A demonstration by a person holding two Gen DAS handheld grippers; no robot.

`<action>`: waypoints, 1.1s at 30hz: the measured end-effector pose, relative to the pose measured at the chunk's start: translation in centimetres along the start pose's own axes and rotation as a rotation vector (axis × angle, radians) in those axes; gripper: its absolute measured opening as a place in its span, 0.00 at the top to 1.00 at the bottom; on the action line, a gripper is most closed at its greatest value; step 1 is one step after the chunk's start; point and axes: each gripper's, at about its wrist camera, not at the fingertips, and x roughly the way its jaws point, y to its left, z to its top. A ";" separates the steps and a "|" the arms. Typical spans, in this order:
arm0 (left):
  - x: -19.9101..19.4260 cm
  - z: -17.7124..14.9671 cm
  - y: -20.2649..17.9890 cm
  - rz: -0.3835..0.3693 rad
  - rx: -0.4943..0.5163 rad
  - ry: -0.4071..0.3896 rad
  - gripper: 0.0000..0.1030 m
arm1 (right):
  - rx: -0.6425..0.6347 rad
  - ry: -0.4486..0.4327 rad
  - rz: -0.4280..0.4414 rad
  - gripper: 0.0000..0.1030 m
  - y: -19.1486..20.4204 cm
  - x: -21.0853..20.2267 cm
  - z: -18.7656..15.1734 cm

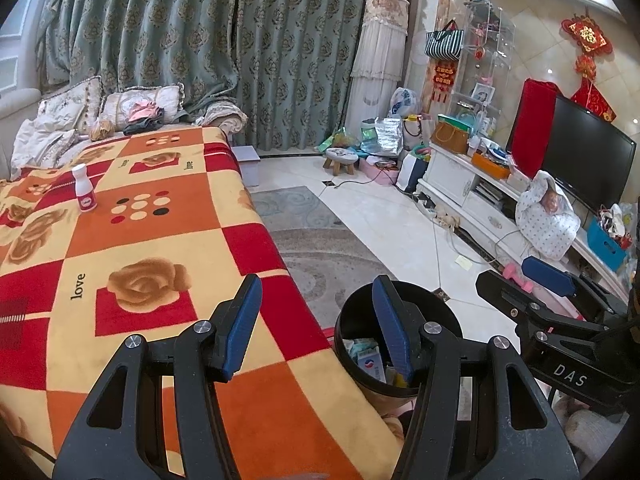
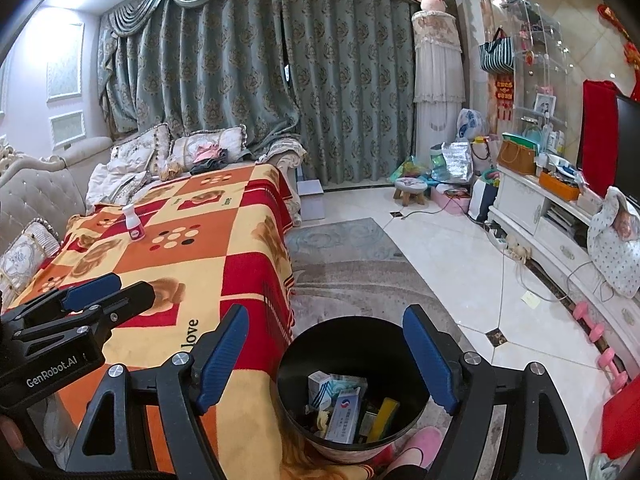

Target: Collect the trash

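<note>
Trash [image 2: 344, 408] lies inside a black round bin [image 2: 288, 364] standing on the floor against the edge of a table draped in a red, orange and cream rose-patterned blanket [image 2: 224, 240]. The right wrist view looks down into the bin and shows small cartons and a yellow item; the left wrist view shows only part of the bin [image 1: 352, 320], its contents largely hidden behind a blue pad. A white bottle with a pink label [image 1: 84, 188] stands upright on the blanket, well apart from both grippers. Left gripper [image 1: 316, 320] has its jaws partly apart with nothing between them, over the blanket's edge. Right gripper [image 2: 324, 354] has its jaws wide apart above the bin, gripping nothing. A pink slipper [image 2: 424, 442], possibly on a foot, appears beside the bin in the right view only.
</note>
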 end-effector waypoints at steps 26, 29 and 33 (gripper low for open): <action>0.0 -0.3 -0.1 0.000 0.003 0.009 0.45 | 0.006 0.018 0.000 0.24 -0.7 0.3 -0.2; 0.0 -0.3 -0.1 0.000 0.002 0.009 0.45 | 0.003 0.021 -0.001 0.24 -0.7 0.3 -0.2; 0.0 -0.3 -0.1 -0.001 0.003 0.008 0.45 | 0.004 0.020 0.001 0.23 -0.7 0.3 -0.2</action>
